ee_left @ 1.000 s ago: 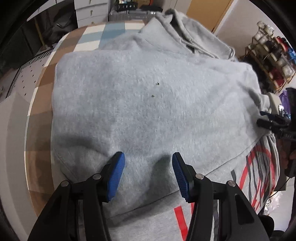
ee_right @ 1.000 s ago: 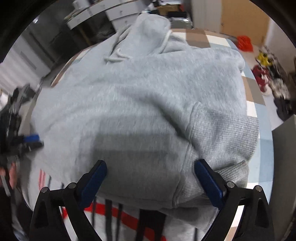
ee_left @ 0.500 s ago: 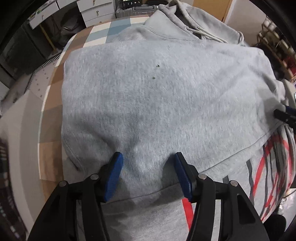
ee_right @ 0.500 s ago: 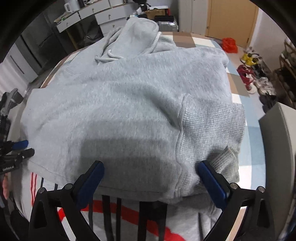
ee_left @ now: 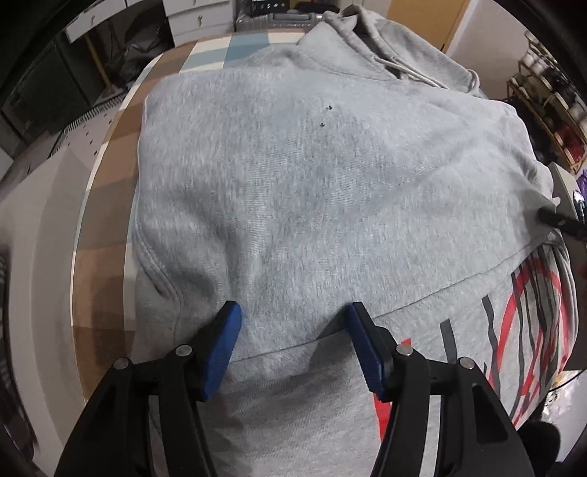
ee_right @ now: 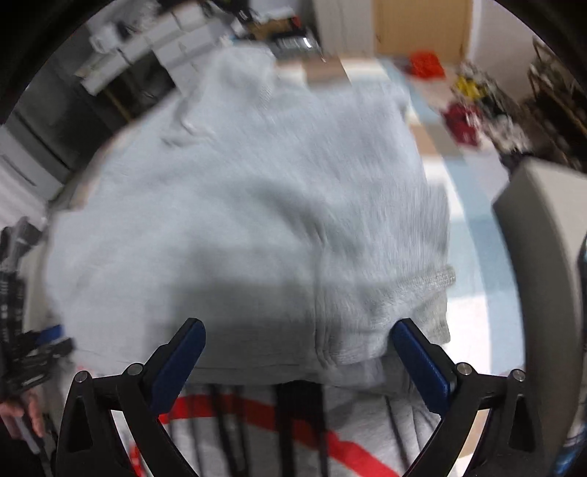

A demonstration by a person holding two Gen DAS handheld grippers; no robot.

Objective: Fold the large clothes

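Observation:
A grey hoodie (ee_left: 312, 176) lies spread on the checked table (ee_left: 106, 205), its hood (ee_left: 385, 44) at the far end. Its near part is folded over, which leaves a red and dark print (ee_left: 528, 315) bare close to me. My left gripper (ee_left: 292, 310) points down at the folded edge. Its jaws are opening, with a low hump of cloth between the blue pads and no grip on it. In the blurred right wrist view, my right gripper (ee_right: 298, 326) stands wide open over the same hoodie (ee_right: 256, 220), beside a ribbed cuff (ee_right: 414, 293).
White drawers (ee_left: 198, 22) and a suitcase (ee_left: 271, 18) stand behind the table. A shelf (ee_left: 550, 84) is at the right, and shoes (ee_right: 466, 110) lie on the floor. A grey block (ee_right: 543, 257) is close on the right. A hand (ee_right: 22, 414) holds the other gripper.
The left jaws have spread a little and let the cloth go. Both grippers have drifted along the folded edge, and the right one has rolled, which blurs its view.

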